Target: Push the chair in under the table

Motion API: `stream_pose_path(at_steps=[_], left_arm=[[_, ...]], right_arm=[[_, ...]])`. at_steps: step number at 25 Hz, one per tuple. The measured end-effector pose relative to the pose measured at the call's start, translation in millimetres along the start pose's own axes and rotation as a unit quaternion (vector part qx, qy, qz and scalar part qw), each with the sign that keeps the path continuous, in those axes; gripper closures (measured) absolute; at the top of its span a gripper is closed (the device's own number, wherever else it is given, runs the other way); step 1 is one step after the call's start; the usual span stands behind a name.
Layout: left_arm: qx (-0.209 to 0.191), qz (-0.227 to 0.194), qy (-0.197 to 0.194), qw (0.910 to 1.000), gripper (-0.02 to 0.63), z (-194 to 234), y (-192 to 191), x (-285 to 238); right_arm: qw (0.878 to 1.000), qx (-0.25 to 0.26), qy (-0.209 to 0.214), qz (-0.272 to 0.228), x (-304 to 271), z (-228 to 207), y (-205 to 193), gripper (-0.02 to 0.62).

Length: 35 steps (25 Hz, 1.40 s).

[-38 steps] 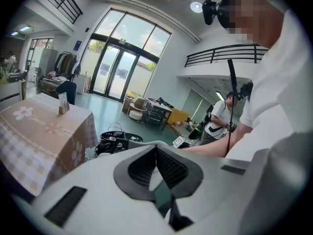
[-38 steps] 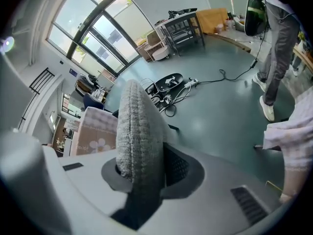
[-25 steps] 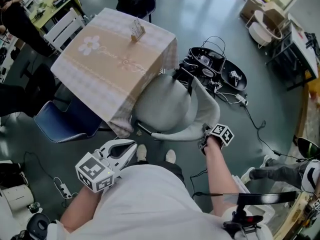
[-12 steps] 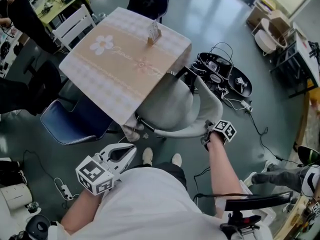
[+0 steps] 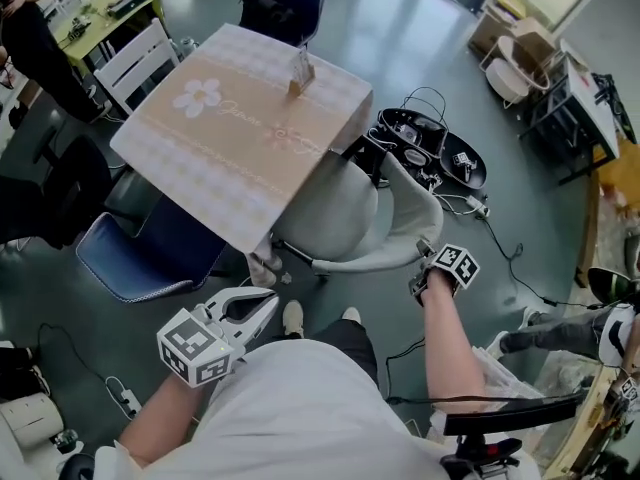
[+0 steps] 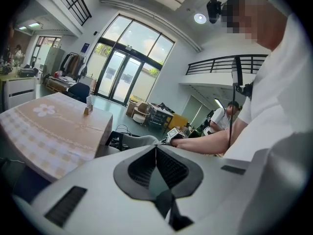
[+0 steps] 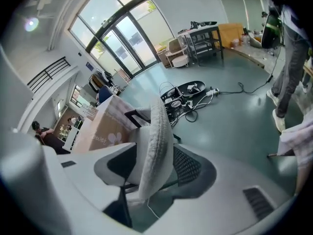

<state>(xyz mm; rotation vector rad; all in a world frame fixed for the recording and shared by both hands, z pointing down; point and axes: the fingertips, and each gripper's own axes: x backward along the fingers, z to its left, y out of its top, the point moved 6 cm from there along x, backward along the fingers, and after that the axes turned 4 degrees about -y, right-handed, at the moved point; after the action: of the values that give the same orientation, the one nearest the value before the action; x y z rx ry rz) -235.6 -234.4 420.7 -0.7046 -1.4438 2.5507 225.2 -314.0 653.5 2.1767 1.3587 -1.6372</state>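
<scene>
Looking down, head view: the chair [image 5: 335, 218] is sitting with its seat partly tucked beneath the near corner of the bench [image 5: 230, 118], and its backrest is curving out toward the person.
Right claw, head view: the right claw [image 5: 420, 268] is reaching the end of the backrest, probably because that end is giving the best purchase for shoving the chair in.
Left claw, head view: the left claw [image 5: 262, 306] is hanging close to the person's body, well apart from the chair and taking no part.
Floor, head view: a black tray [image 5: 440, 143] with cables is lying just beyond the chair, so it is leaving little room on that side.
Left gripper view: the jaws are meeting, clenched on nothing, and are pointing across toward the bench and the chair.
Right gripper view: the backrest's padded edge is standing between the jaws, which are opening. A gap is showing at one pad, so the claw is releasing rather than grasping.
Progress: judging by the seat's overlap, the chair is going most of the way in, with some backrest jutting out.
</scene>
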Motion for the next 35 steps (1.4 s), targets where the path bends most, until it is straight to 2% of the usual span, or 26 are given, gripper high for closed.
stream_pose_path(at_steps=[2,4,5,8,13,18,22,26,29,35], left_arm=[[0.001,-0.003,-0.014,0.9999,0.592,-1,-2,-2],[-0.002,-0.001,-0.031,0.9995,0.593,-3,-6,-8],[-0.005,0.001,-0.041,0.9992,0.593,-5,-8,-12],[-0.017,0.008,-0.067,0.9976,0.594,-16,-12,-27],[-0.044,0.015,-0.079,0.9958,0.594,-50,-17,-45],[-0.051,0.023,-0.075,0.9956,0.594,-88,-30,-53],[-0.064,0.031,-0.075,0.9946,0.594,-135,-51,-54],[-0.088,0.025,-0.059,0.9941,0.594,-178,-70,-44],[-0.101,0.029,-0.035,0.9938,0.594,-202,-81,-25],[-0.086,0.041,-0.015,0.9954,0.594,-229,-104,2]], right_arm=[[0.999,0.043,0.013,-0.012,27,6,-6,0.356],[0.994,0.095,0.043,-0.016,55,19,-18,0.362],[0.991,0.121,0.059,-0.019,69,25,-25,0.393],[0.975,0.195,0.106,-0.018,110,46,-52,0.553],[0.940,0.280,0.195,-0.002,174,75,-107,0.581],[0.891,0.386,0.240,-0.018,238,84,-149,0.581],[0.866,0.425,0.256,-0.053,291,64,-174,0.581],[0.851,0.442,0.276,-0.062,322,41,-203,0.581],[0.844,0.448,0.290,-0.057,342,28,-223,0.581],[0.838,0.450,0.303,-0.063,370,11,-251,0.581]])
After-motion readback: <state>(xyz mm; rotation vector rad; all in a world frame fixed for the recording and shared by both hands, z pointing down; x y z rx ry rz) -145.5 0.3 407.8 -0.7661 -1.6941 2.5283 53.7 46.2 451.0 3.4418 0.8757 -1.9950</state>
